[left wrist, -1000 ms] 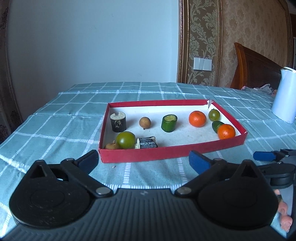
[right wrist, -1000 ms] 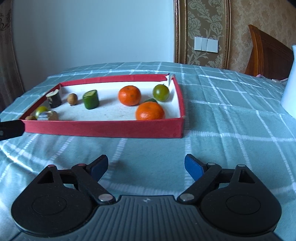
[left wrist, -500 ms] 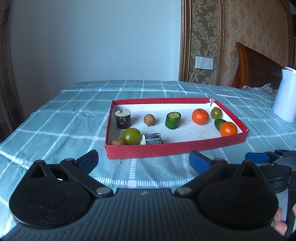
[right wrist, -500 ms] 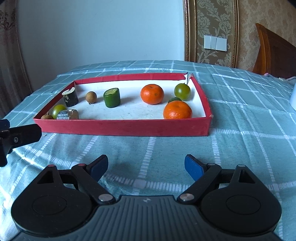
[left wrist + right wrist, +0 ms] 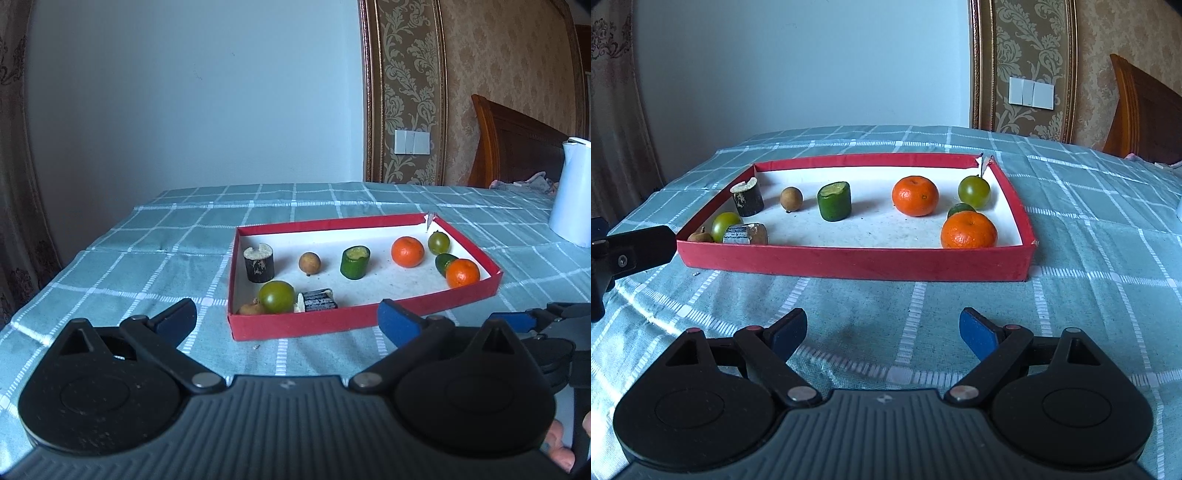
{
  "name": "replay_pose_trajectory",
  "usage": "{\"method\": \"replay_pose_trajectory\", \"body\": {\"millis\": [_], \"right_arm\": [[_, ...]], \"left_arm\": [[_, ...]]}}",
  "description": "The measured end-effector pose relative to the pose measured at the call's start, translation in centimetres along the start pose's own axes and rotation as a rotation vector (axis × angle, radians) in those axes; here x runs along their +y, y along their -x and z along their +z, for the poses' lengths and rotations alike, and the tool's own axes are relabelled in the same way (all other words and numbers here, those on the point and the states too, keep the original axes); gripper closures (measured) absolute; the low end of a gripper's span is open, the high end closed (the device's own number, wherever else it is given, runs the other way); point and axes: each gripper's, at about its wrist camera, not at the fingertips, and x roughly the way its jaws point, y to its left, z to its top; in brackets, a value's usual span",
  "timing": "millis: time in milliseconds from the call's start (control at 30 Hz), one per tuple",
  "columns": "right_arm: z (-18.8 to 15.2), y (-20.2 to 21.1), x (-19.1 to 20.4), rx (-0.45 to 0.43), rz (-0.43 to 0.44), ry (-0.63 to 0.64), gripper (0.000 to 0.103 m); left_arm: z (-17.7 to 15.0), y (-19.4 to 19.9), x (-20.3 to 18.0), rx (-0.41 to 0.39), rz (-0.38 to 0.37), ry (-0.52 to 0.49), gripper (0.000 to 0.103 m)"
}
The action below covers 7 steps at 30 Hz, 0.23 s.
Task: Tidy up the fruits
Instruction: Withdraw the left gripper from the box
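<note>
Hovering short of the red tray (image 5: 849,264) with jaws spread and empty, the left gripper (image 5: 286,319) and right gripper (image 5: 882,328) face fruit already lying inside it, oranges (image 5: 915,195) grouped rightward, which suits sorting finished or pending alike

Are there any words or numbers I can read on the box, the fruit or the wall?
None can be read.
Red tray: plain, no print.
Dark cut piece: pale flecks on its side, too blurred to tell if they are letters.
Left gripper and right gripper: each body bears only a tiny pale mark, no words.
Wall switch: blank.
</note>
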Motion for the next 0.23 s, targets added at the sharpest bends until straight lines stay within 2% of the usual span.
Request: {"method": "replay_pose_trajectory", "body": {"millis": [233], "right_arm": [[0.01,-0.17,-0.03,0.004,0.002,-0.023,0.013]], "left_arm": [[0.03,0.13,-0.46,-0.009,0.029,-0.025,0.000]]}}
